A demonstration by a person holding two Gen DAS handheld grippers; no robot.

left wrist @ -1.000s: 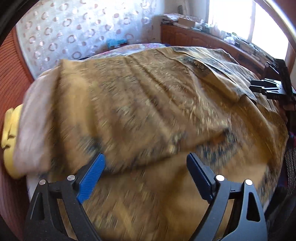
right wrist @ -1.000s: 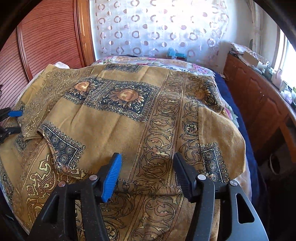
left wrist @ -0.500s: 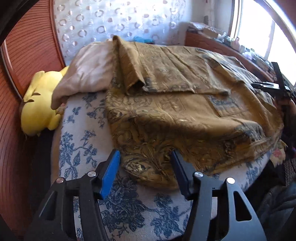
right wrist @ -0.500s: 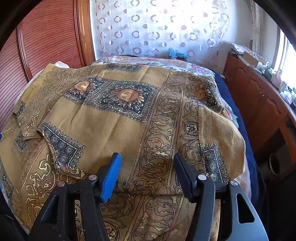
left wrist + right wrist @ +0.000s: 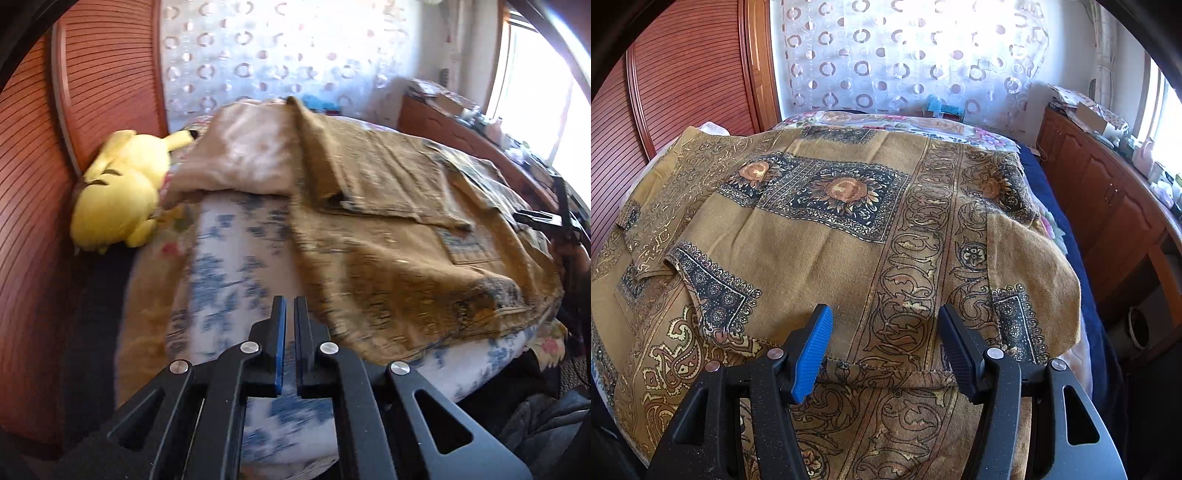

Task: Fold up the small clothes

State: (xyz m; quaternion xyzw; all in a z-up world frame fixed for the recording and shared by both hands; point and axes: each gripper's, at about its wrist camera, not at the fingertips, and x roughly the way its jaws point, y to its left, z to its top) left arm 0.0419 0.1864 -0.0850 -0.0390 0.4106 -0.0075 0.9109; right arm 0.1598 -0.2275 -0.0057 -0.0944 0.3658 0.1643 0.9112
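Note:
A mustard-brown garment [image 5: 831, 251] with dark sunflower panels and scroll borders lies spread over the bed, one side folded in. My right gripper [image 5: 885, 314] hovers open over its near folded hem [image 5: 886, 371], with a finger on either side of the scroll band and neither pad pressing. In the left wrist view the same garment [image 5: 388, 240] covers the right half of the bed. My left gripper [image 5: 290, 301] is shut with nothing between its pads, above the bare blue-floral sheet [image 5: 229, 266] just left of the garment's edge. The right gripper [image 5: 546, 218] shows at the far right.
A yellow plush toy [image 5: 118, 195] lies by the red-brown slatted wooden wall [image 5: 103, 85]. A beige pillow [image 5: 251, 155] sits at the bed's far end. A wooden cabinet [image 5: 1108, 192] with clutter on top runs along the right, under the window.
The left gripper swung left off the garment to the bare sheet and its jaws went from wide open to shut on nothing. The right gripper stayed still and open.

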